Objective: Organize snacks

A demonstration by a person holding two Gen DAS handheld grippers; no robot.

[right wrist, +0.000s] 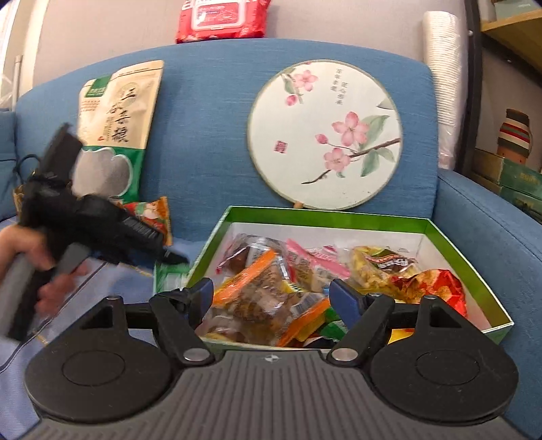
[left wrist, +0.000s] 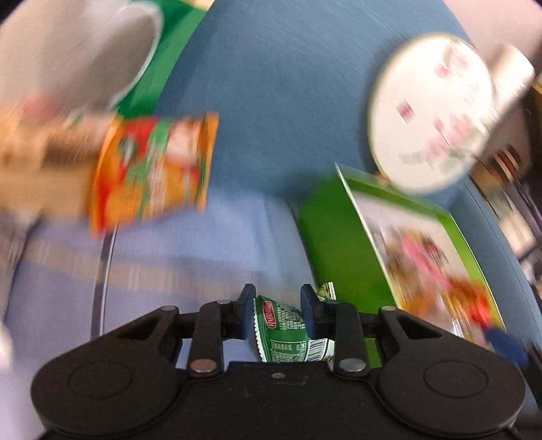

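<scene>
My left gripper (left wrist: 277, 301) is shut on a small green snack packet (left wrist: 288, 328), held just left of the green box (left wrist: 325, 243). In the right wrist view the left gripper (right wrist: 176, 259) is blurred beside the box's left wall, with the green packet (right wrist: 169, 276) below its tip. The green box (right wrist: 325, 216) sits on the blue sofa seat and holds several wrapped snacks (right wrist: 271, 291). My right gripper (right wrist: 271, 294) is open and empty, hovering over the near part of the box. An orange snack packet (left wrist: 152, 172) lies on the seat; it also shows in the right wrist view (right wrist: 152, 213).
A large tan and green bag (right wrist: 115, 132) and a round flowered fan (right wrist: 325, 135) lean on the blue sofa back (right wrist: 210, 111). A red wipes pack (right wrist: 223, 20) lies on top of the back. A light blue cloth (left wrist: 176, 257) covers the seat. Shelves stand at right.
</scene>
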